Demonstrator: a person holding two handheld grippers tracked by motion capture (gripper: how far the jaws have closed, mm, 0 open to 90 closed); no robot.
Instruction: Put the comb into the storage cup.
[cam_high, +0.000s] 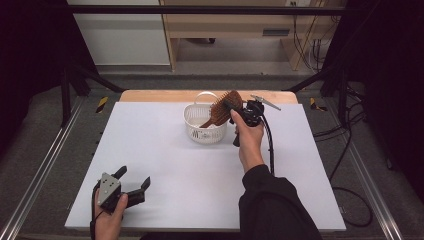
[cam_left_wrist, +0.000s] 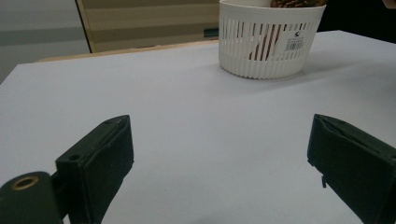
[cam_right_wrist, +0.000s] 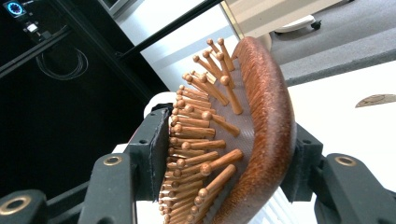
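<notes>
Wooden brush: the hairbrush stands tilted with its handle down in the white basket, its head above the rim, probably so it can rest there.
Right gripper: its jaws clasp the brush head, one pad on the pins, one on the curved back.
Left gripper: the jaws stand wide apart with nothing between them, resting low near the front edge of the table, well apart from the basket.
Obstacles: the basket handle arches just beside the brush head; cables trail on the right.
</notes>
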